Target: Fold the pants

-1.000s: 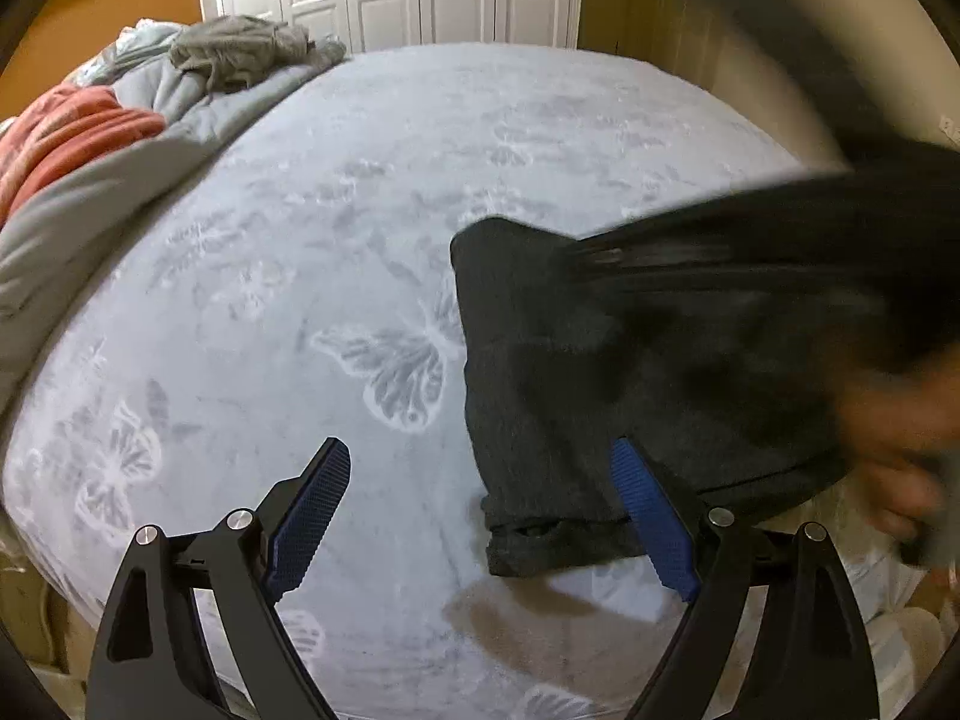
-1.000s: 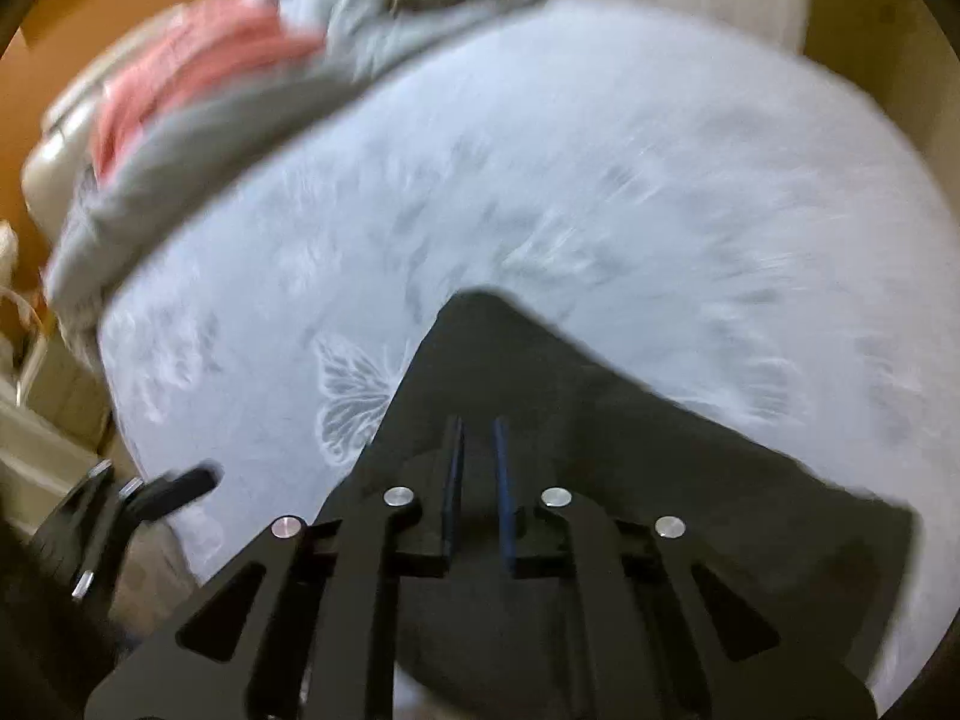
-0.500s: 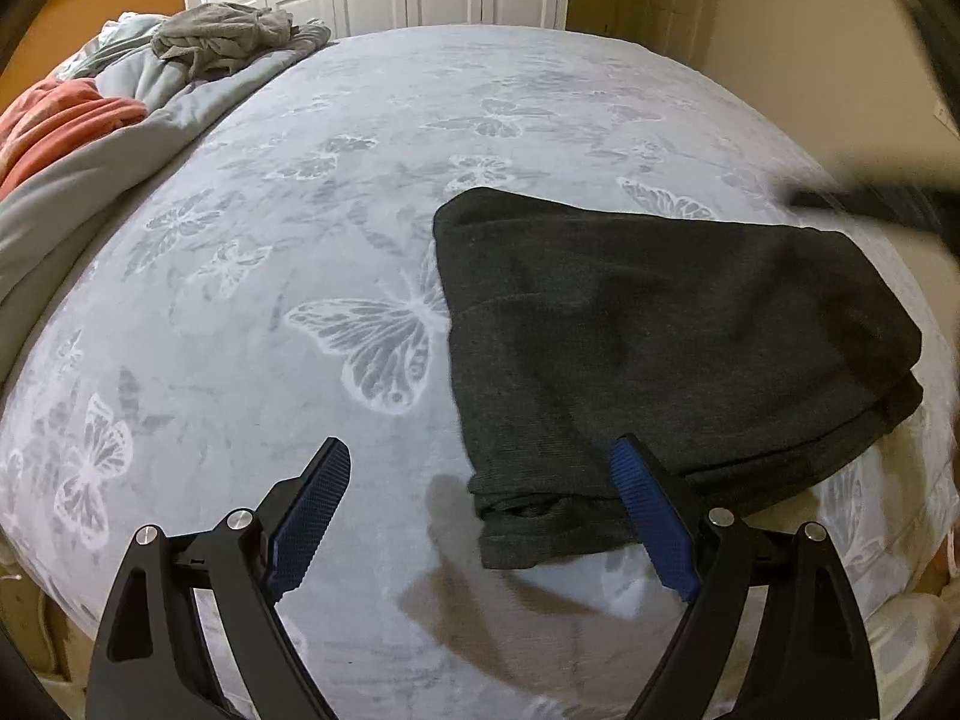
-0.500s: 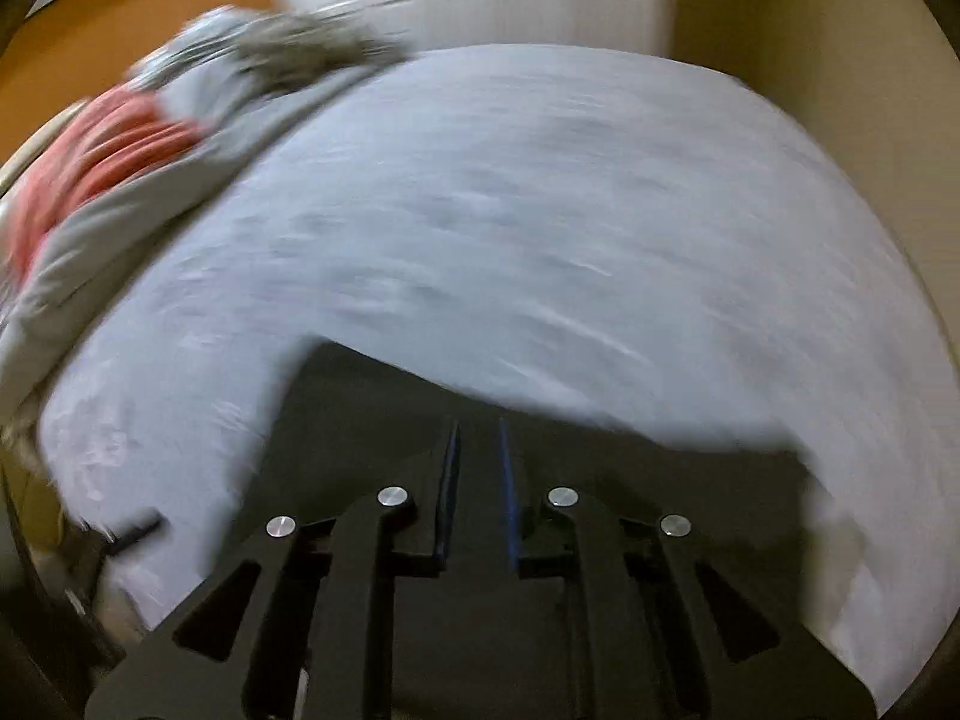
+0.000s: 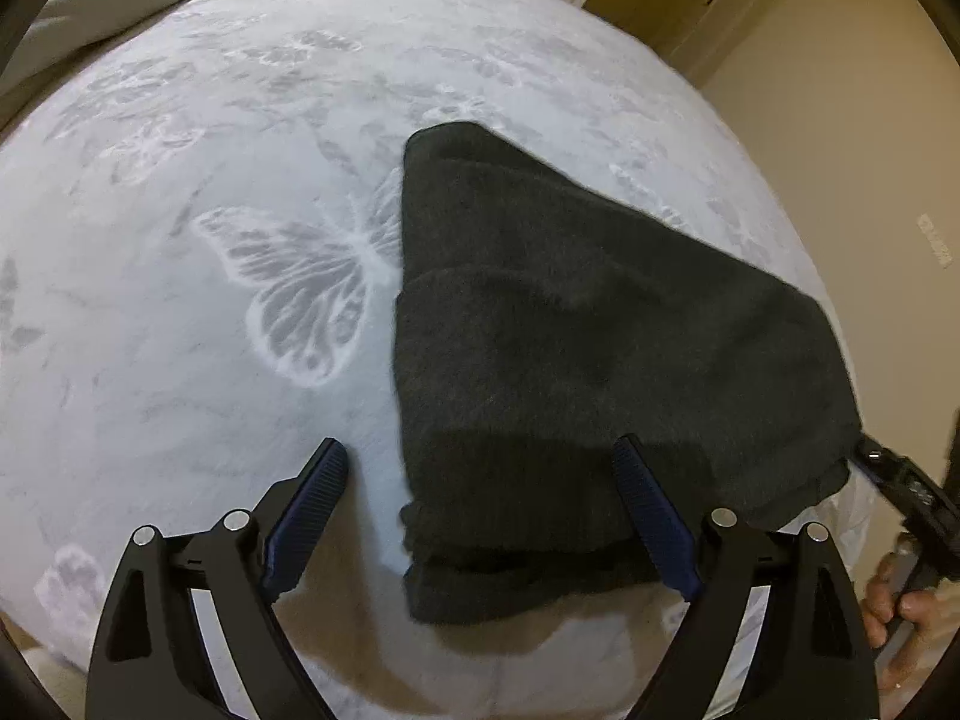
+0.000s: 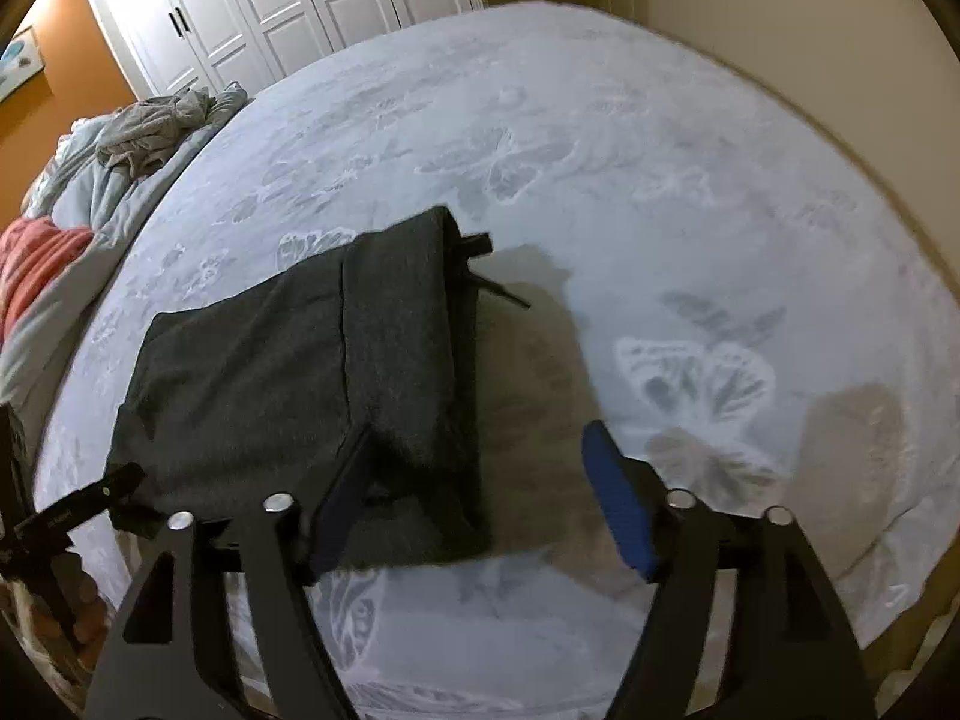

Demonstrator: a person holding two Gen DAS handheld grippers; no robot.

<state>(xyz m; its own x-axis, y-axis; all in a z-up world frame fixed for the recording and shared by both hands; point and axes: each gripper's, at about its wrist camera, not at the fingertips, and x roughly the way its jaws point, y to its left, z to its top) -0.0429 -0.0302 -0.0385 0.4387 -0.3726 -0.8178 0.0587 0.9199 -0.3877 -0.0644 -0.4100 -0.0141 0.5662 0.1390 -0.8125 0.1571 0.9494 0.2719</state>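
Observation:
Dark grey pants (image 5: 588, 348) lie folded in a compact stack on the pale butterfly-print bed cover (image 5: 210, 180). My left gripper (image 5: 492, 516) is open, its fingers either side of the stack's near left corner, holding nothing. My right gripper (image 6: 480, 498) is open over the pants' (image 6: 300, 372) near right corner, its left finger over the cloth. A black drawstring (image 6: 492, 288) sticks out at the stack's far right edge. The right gripper also shows at the right edge of the left wrist view (image 5: 906, 498).
A heap of grey bedding (image 6: 156, 126) and an orange-red cloth (image 6: 36, 258) lie at the bed's far left. White closet doors (image 6: 288, 0) stand behind. A beige wall (image 5: 840, 120) runs along the right of the bed.
My right gripper has opened and let go of the pants, then drawn back to the near right corner. The pants now lie folded flat. My left gripper moved closer to the stack.

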